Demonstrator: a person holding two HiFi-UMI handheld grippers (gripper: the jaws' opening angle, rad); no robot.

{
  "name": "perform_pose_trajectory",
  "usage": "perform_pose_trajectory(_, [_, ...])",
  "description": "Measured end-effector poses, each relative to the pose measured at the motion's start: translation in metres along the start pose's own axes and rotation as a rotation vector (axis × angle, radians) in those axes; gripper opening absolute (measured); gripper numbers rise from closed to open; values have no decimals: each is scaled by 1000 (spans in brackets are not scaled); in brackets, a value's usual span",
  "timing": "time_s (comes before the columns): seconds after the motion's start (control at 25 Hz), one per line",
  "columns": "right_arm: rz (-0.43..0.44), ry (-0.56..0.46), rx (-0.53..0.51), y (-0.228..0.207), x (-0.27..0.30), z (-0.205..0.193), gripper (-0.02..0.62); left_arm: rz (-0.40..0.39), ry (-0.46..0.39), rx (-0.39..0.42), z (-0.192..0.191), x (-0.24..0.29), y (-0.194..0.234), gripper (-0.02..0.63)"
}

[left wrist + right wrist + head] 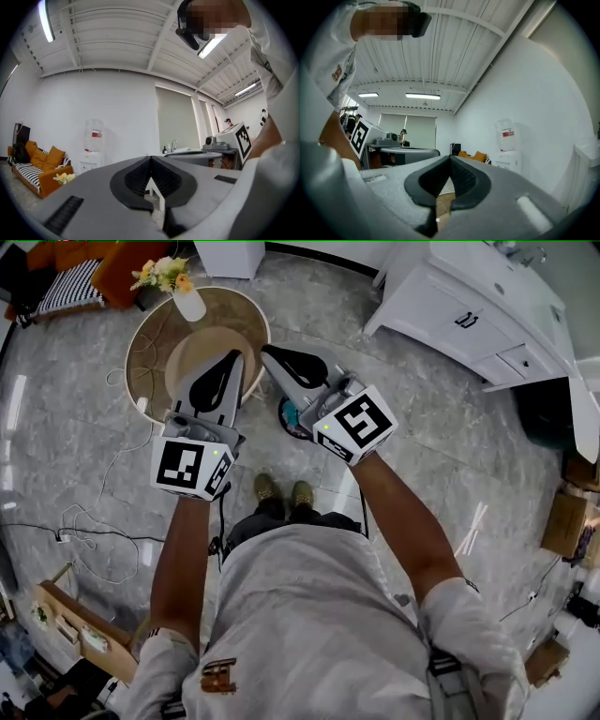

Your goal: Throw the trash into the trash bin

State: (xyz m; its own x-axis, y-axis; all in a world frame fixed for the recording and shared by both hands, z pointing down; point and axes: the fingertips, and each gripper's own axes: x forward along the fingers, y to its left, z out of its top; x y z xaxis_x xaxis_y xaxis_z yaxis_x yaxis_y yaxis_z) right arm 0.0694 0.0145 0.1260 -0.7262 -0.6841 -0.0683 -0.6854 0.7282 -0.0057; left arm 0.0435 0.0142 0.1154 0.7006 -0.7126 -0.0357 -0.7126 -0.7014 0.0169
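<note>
Jaws of left gripper [234, 356] and right gripper [266, 353]: ribbed black pads in smooth grey shells, tips pressed together, nothing between. Ahead of left jaws: round wooden table [150, 343]. Below right jaws, on marbled grey floor [403, 409]: round dark-rimmed trash bin [292, 420], teal inside, mostly hidden, contents unclear.

The right tongs [450, 161] have their jaws pressed together, nothing between them. A water dispenser [507, 146] stands against the white wall [534, 93]; left of it an orange sofa [472, 155], up left 2 strip lights [423, 96].
</note>
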Motion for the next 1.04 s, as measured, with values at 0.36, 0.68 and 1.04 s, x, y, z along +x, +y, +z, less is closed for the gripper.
perform_pose_trajectory(0.36, [-35,-6,2,2,-19,14,0,-19,-12,-10,11,-2,-14,-2])
perform_pose_trajectory(0.68, [-47,-10,-2,-1,-27,15,0,-43,-11,-3,8,1,-23,-2])
perform_pose_trajectory(1.04, [-55,-7,-19,-5,-38,18,0,-49,-13,-7,13,6,-33,-2])
